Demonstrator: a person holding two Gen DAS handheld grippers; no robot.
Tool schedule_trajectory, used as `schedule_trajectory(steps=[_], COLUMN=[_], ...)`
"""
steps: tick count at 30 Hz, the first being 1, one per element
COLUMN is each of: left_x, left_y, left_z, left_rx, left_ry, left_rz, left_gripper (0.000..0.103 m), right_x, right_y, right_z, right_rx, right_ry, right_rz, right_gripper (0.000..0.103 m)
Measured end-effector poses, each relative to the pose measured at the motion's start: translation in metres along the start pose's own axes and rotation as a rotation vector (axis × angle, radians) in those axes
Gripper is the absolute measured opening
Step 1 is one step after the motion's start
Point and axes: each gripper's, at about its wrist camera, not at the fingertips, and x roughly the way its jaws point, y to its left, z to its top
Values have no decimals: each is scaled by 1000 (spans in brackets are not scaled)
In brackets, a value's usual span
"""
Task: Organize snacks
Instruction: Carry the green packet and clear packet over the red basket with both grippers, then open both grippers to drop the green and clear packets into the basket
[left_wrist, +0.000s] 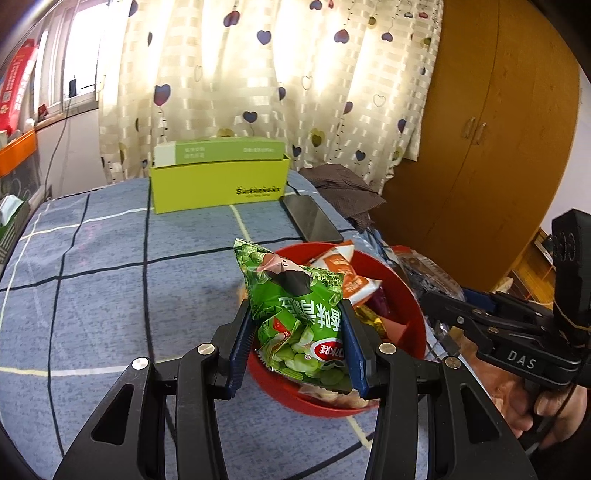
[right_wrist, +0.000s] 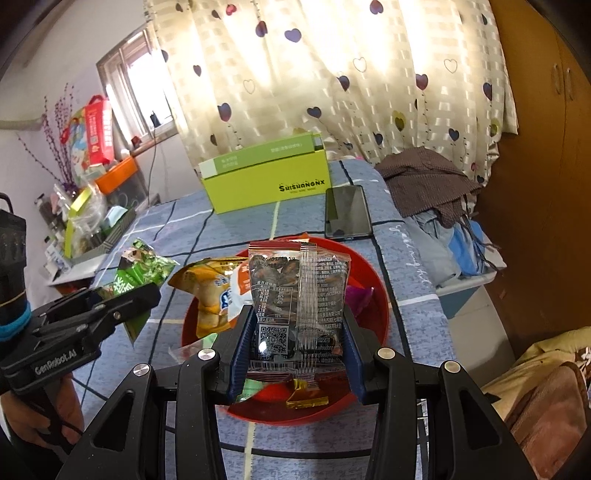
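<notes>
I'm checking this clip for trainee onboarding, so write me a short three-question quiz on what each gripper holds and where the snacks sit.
1. True or false: the left gripper is shut on a green snack packet.
2. What does the right gripper hold? A) a clear packet of dark snacks B) the phone C) nothing
3. Fill in: the loose snacks lie in a ____ bowl.

Key: 1 true; 2 A; 3 red.
</notes>
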Motion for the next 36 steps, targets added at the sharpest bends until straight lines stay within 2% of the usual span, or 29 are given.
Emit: schedule_trajectory(steps=[21, 36], left_x=[39, 71], left_y=[-29, -18], left_z=[-8, 5], left_rx=[57, 39], left_ry=[90, 120], left_rz=[-72, -73], left_gripper=[46, 46], right_x=[28, 58], right_y=[-7, -10], right_z=[-3, 3], right_rx=[6, -3], right_ry=[63, 102], right_rz=[2, -8], right_gripper=[42, 42])
